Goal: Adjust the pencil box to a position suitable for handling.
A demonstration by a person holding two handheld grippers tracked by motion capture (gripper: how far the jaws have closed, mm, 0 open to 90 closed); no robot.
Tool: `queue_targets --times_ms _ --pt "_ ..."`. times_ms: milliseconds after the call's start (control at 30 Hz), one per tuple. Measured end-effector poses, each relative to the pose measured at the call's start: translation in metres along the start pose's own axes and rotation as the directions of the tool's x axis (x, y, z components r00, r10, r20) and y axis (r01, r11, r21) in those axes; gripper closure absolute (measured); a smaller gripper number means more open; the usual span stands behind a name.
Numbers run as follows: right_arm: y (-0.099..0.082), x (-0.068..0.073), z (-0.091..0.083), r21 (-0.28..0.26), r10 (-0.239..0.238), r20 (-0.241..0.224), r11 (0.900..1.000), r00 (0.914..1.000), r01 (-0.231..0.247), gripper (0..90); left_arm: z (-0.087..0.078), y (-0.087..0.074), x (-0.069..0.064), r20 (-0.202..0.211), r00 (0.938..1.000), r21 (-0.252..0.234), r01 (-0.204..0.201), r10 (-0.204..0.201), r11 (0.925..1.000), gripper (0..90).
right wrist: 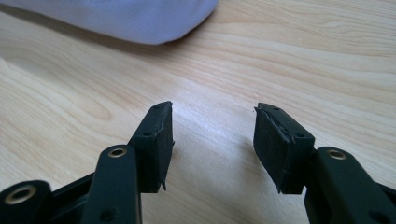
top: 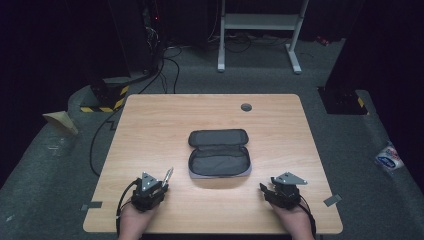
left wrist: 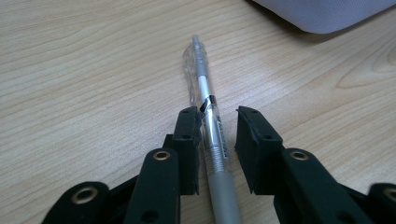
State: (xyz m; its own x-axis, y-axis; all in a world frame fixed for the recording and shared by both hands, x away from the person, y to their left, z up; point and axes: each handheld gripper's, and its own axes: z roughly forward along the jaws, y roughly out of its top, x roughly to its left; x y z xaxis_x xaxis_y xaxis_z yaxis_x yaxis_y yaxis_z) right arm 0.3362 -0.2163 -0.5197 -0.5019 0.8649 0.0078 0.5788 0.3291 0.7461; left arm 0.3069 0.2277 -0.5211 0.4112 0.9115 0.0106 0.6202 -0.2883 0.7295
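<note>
In your left gripper (left wrist: 218,140) the jaws stand a little apart, and the pen (left wrist: 211,135) lies between them: its clear barrel leans against the left pad, while a small gap stays between it and the right pad, so the pads do not press it from both sides. The pen rests on the table (left wrist: 84,70), its grey grip end is down between the jaws and its clip end with the push button points away from you. In the high view the same pen (top: 167,176) sticks out from the left gripper (top: 159,186) and points up and to the right, toward the case (top: 219,152). In your right gripper (right wrist: 214,140) the jaws are open wider, and between the pads you see only bare wood; they hold nothing. In the high view the right gripper (top: 264,189) sits near the front edge of the table, on the right, and its jaws point to the left. The case lies open and flat in the middle of the table, between the two grippers and a bit farther from you; its grey corner (right wrist: 140,23) appears near the top of the right gripper view. Your two hands rest on the table (top: 150,125), well apart from each other.
</note>
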Motion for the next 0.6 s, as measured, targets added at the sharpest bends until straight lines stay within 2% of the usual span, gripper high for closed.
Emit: queue_targets --times_ms 167,233,433,600 --pt "-0.0039 -0.0003 -0.0007 0.022 -0.010 0.011 0.9997 0.9999 0.010 42.3 -0.0004 -0.0018 0.0010 0.002 0.9998 -0.012 0.018 -0.018 0.9998 76.2" --pt "-0.0043 0.0014 0.0000 0.021 -0.032 0.011 0.9993 0.9994 0.032 41.1 -0.0001 -0.0017 0.0019 0.010 0.9997 -0.015 0.020 -0.020 0.9997 78.3" --pt "-0.0042 0.0005 0.0003 0.021 -0.011 0.006 0.9997 0.9999 0.011 39.9 0.0001 -0.0004 0.0036 0.021 0.9996 -0.006 0.018 -0.018 0.9998 78.8" --pt "-0.0039 0.0013 0.0007 0.023 -0.015 0.013 0.9996 0.9998 0.015 39.8 -0.0026 0.0015 0.0054 0.019 0.9996 -0.035 0.020 -0.019 0.9992 78.8"
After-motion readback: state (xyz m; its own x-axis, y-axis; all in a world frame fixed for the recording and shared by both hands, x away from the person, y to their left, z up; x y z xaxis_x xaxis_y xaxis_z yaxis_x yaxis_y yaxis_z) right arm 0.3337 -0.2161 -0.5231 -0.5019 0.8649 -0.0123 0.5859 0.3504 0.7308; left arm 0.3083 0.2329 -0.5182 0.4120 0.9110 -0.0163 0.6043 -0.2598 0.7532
